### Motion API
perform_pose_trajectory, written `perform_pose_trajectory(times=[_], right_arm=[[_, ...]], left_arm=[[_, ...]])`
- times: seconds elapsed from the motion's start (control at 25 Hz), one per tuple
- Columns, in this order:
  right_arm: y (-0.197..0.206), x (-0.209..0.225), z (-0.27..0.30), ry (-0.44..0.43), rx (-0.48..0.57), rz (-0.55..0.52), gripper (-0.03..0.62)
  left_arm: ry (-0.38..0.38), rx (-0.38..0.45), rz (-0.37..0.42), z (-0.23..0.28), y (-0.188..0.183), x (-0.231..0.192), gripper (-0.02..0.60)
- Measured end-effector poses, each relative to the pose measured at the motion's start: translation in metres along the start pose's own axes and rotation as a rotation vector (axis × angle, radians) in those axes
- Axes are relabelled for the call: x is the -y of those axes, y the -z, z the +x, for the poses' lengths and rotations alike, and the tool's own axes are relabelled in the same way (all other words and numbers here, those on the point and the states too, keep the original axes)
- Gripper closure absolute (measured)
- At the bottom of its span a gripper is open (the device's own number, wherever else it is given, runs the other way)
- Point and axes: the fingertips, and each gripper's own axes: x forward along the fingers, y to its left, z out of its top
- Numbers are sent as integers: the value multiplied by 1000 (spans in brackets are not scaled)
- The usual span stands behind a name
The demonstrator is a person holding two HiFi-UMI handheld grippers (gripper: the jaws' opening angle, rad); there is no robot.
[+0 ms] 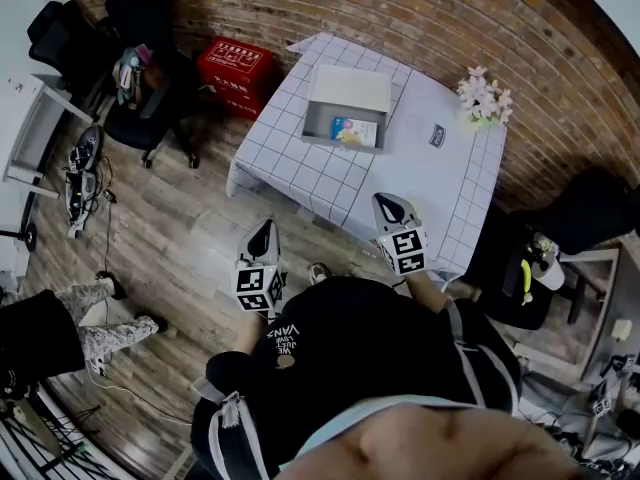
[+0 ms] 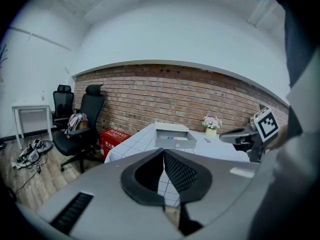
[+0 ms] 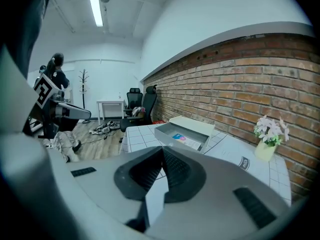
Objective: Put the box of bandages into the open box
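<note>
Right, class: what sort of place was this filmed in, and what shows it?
Probably an office or lab workroom: black office chairs beside a white desk, a bare brick wall, and cables lying on the wood floor.

An office-like workroom is shown. Black swivel chairs (image 2: 89, 111) and a white desk (image 2: 30, 107) are set at the far left along a brick wall (image 2: 190, 96). A strip light (image 3: 95, 6) is fixed overhead, and cables (image 1: 85, 183) are strewn on the wooden floor (image 1: 170, 228).
</note>
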Motion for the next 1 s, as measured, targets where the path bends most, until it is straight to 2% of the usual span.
perform_pose_trajectory(times=[0.56, 1.0], right_arm=[[-5, 23, -57, -60, 72, 20, 591], [7, 28, -96, -138, 95, 23, 591]], left_arm=[[-58, 55, -13, -4, -5, 53, 569], [-125, 62, -36, -24, 10, 98, 571]])
